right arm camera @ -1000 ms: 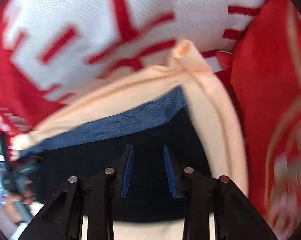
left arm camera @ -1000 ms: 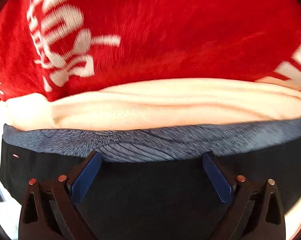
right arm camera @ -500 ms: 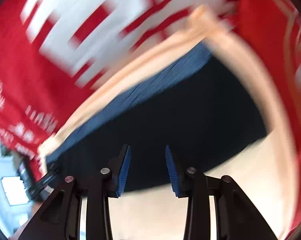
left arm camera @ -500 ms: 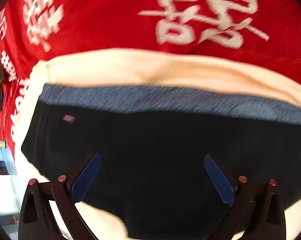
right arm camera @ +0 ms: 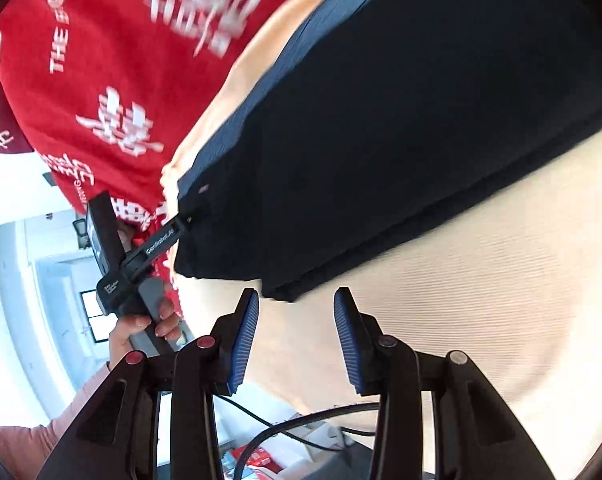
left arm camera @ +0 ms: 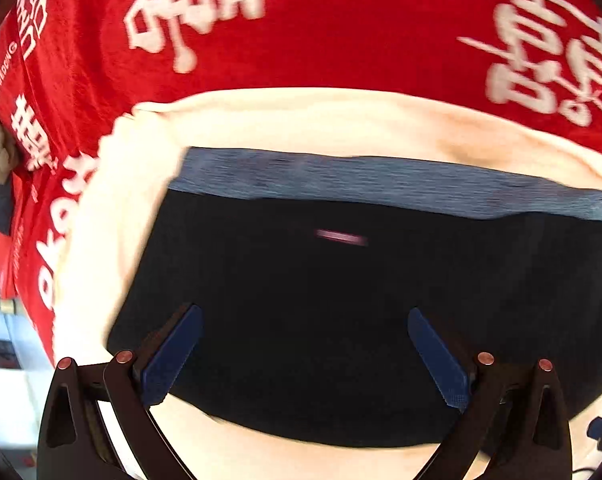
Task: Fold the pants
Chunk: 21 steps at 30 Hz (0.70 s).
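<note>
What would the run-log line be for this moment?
pants: folded, on cream cloth | left tool: open, empty | right tool: open, empty

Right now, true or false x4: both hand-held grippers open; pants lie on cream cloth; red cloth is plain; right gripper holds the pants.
1. Both hand-held grippers are open. True: left hand-held gripper and right hand-held gripper both show a clear gap.
2. The pants lie on the cream cloth. True.
3. The red cloth is plain. False: it carries white characters.
4. The right gripper holds the pants. False: nothing sits between its pads; the pants' corner lies just ahead.
</note>
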Tool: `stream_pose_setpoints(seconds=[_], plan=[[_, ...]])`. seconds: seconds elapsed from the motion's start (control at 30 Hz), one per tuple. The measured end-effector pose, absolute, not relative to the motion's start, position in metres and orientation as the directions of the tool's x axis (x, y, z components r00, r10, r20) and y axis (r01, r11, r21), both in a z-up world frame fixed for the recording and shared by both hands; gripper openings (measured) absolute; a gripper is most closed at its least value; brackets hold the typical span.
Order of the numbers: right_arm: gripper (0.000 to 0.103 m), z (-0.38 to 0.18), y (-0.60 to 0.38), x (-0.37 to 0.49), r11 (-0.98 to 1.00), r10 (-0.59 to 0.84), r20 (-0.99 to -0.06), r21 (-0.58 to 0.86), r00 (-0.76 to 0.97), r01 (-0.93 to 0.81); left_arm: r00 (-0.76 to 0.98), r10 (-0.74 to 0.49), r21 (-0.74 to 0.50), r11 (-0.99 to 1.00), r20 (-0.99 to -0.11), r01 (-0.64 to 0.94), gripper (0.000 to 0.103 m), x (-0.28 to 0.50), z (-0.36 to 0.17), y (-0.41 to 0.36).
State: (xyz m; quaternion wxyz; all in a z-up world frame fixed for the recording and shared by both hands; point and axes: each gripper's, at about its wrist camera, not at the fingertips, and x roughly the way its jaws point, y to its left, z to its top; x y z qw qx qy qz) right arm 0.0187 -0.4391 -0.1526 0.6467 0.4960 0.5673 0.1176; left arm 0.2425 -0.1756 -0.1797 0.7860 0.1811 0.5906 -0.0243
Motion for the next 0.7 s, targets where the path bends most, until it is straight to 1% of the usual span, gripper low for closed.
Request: stream_pose_setpoints(seconds=[0.07, 0.17, 0.23, 0.27, 0.3, 0.37, 0.43, 0.5, 0.57, 0.63, 0.7], plan=[[0.043, -0.162, -0.417, 0.024, 0.448, 0.724, -0.597, 0.788, 0.345, 0.422, 0.292, 0.179, 0.258, 0.93, -0.94, 0.262, 0.103, 0.248, -0.191, -0.155], [0.043, -0.173, -0.408, 0.028, 0.41, 0.721, -0.582, 0.795, 0.375, 0.447, 0.277, 0.068, 0.148, 0.95, -0.958, 0.276, 0.103, 0.243, -0.193, -0.138], [0.043, -0.183, -0.405, 0.033, 0.374, 0.719, -0.575, 0.794, 0.39, 0.48, 0.277, 0.035, 0.118, 0.95, -0.96, 0.288, 0.103, 0.245, -0.194, -0.132], [0.031, -0.187, -0.406, 0.035, 0.35, 0.72, -0.569, 0.792, 0.397, 0.5, 0.276, 0.022, 0.106, 0.95, -0.961, 0.294, 0.103, 0.245, -0.195, -0.131], [0.007, -0.186, -0.406, 0.04, 0.356, 0.711, -0.579, 0.785, 0.398, 0.507, 0.274, 0.015, 0.1, 0.95, -0.962, 0.297, 0.103, 0.246, -0.195, -0.128], [0.007, -0.167, -0.404, 0.048, 0.391, 0.695, -0.584, 0.797, 0.42, 0.461, 0.271, 0.007, 0.094, 0.946, -0.963, 0.31, 0.103, 0.245, -0.193, -0.122], [0.007, -0.15, -0.399, 0.043, 0.469, 0.665, -0.627, 0.773, 0.406, 0.428, 0.261, -0.011, 0.073, 0.947, -0.965, 0.311, 0.103, 0.245, -0.195, -0.111], [0.006, -0.156, -0.394, 0.033, 0.511, 0.639, -0.673, 0.733, 0.372, 0.449, 0.258, -0.031, 0.054, 0.947, -0.966, 0.317, 0.103, 0.241, -0.197, -0.104], [0.006, -0.171, -0.391, 0.025, 0.535, 0.618, -0.71, 0.695, 0.338, 0.48, 0.275, -0.027, 0.067, 0.943, -0.961, 0.327, 0.103, 0.241, -0.2, -0.099], [0.006, -0.178, -0.39, 0.019, 0.545, 0.61, -0.719, 0.686, 0.334, 0.481, 0.281, -0.023, 0.072, 0.943, -0.96, 0.324, 0.103, 0.242, -0.202, -0.097], [0.008, -0.172, -0.392, 0.017, 0.554, 0.611, -0.726, 0.676, 0.316, 0.486, 0.273, -0.014, 0.074, 0.947, -0.962, 0.312, 0.103, 0.243, -0.202, -0.094]])
